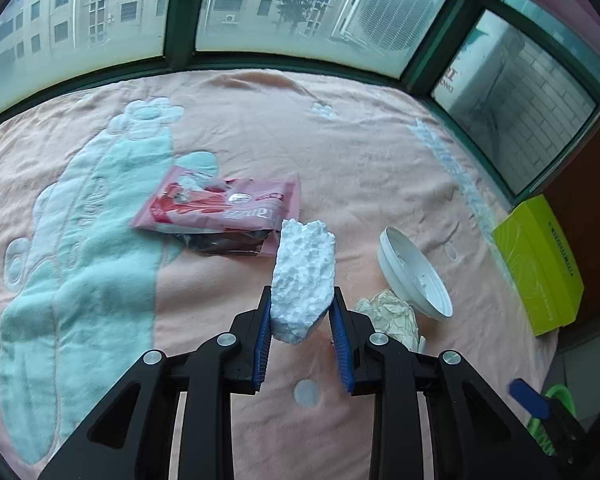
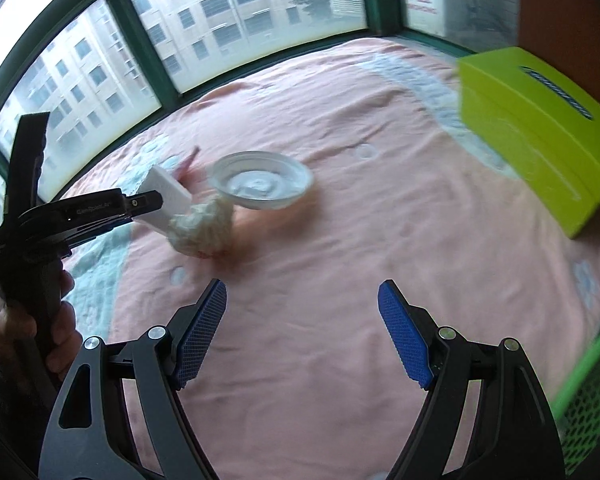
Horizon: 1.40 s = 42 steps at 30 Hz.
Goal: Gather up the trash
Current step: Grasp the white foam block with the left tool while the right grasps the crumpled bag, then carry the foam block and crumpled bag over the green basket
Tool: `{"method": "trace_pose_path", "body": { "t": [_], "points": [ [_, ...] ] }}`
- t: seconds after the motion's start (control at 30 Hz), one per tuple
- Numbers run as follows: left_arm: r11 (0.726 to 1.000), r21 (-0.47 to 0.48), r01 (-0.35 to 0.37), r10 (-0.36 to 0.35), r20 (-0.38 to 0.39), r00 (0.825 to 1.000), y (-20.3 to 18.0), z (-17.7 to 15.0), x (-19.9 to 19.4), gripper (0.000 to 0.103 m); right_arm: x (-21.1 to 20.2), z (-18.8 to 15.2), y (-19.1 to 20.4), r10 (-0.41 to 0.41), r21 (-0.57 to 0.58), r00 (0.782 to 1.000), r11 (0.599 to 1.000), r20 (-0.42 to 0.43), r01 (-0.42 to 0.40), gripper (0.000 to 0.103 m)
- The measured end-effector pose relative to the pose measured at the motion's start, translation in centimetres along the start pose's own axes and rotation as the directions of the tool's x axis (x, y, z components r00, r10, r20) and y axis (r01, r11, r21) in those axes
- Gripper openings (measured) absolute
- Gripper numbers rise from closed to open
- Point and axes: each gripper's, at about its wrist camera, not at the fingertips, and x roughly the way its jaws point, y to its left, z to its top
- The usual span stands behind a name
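Observation:
My left gripper [image 1: 302,312] is shut on a white styrofoam chunk [image 1: 304,276] and holds it above the pink blanket; the chunk also shows in the right wrist view [image 2: 166,196]. A red snack wrapper [image 1: 220,212] lies beyond it. A crumpled paper wad [image 1: 392,316] and a white plastic bowl [image 1: 414,272] lie to the right; the right wrist view shows the wad [image 2: 204,228] and the bowl [image 2: 262,186] too. My right gripper [image 2: 302,332] is open and empty, low over the blanket, short of the bowl.
A yellow-green tissue box [image 2: 536,136] stands at the right edge of the blanket [image 2: 340,240]. A green mesh basket [image 2: 588,400] is at the lower right. Windows with dark green frames [image 1: 180,12] run along the far side.

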Motion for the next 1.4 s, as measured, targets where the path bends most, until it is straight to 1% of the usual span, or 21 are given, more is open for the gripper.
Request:
{"method": "trace_pose_path", "body": {
  "t": [0.13, 0.27, 0.5, 0.6, 0.67, 0.73, 0.83, 0.93, 1.1, 1.27, 1.4],
  "points": [
    [1.0, -0.011, 0.008, -0.007, 0.019, 1.0, 0.8, -0.3, -1.3, 0.027, 1.7, 0.7, 1.9, 0.064, -0.014, 0.998, 0.998, -0.017, -0.064, 0.077],
    [1.0, -0.027, 0.001, 0.0, 0.028, 1.0, 1.7, -0.5, -2.1, 0.027, 3.4, 1.5, 3.1, 0.105, -0.015, 0.994, 0.994, -0.031, -0.106, 0.074],
    [0.998, -0.053, -0.018, 0.02, 0.037, 0.999, 3.3, -0.7, -2.8, 0.027, 6.3, 2.9, 4.6, 0.158, -0.004, 0.986, 0.987, -0.059, -0.159, 0.072],
    [0.998, -0.061, -0.023, 0.025, 0.032, 0.999, 3.6, -1.0, -2.8, 0.027, 7.3, 3.3, 4.8, 0.161, 0.009, 0.985, 0.987, -0.063, -0.161, 0.071],
    [0.998, -0.064, -0.025, 0.027, 0.027, 0.999, 3.7, -1.2, -2.8, 0.027, 8.2, 3.3, 4.6, 0.161, 0.023, 0.984, 0.987, -0.08, -0.16, 0.067],
    [0.998, -0.058, -0.027, 0.028, 0.025, 0.999, 3.6, -1.4, -2.9, 0.027, 8.6, 3.3, 4.3, 0.189, 0.043, 0.978, 0.982, -0.088, -0.185, 0.061],
    [0.998, -0.052, -0.024, 0.025, 0.025, 0.999, 3.4, -1.6, -3.1, 0.027, 8.2, 3.0, 4.3, 0.206, 0.04, 0.975, 0.978, -0.085, -0.203, 0.052],
    [0.999, -0.045, -0.02, 0.022, 0.027, 0.999, 3.1, -1.8, -3.4, 0.027, 6.9, 2.4, 4.3, 0.194, 0.017, 0.978, 0.981, -0.075, -0.193, 0.049],
    [1.0, -0.025, -0.014, 0.014, 0.029, 0.999, 2.0, -2.8, -4.4, 0.027, 4.4, 1.0, 3.4, 0.185, 0.013, 0.981, 0.983, -0.056, -0.185, 0.048],
    [1.0, 0.0, 0.003, -0.003, 0.027, 1.0, 0.7, -4.4, -5.7, 0.027, 1.4, -0.8, 2.0, 0.171, 0.029, 0.984, 0.985, -0.045, -0.169, 0.048],
    [0.999, 0.03, 0.021, -0.022, 0.027, 0.999, -0.9, -5.9, -6.7, 0.027, -1.1, -2.6, 0.5, 0.137, 0.044, 0.99, 0.99, -0.033, -0.136, 0.048]
  ]
}}
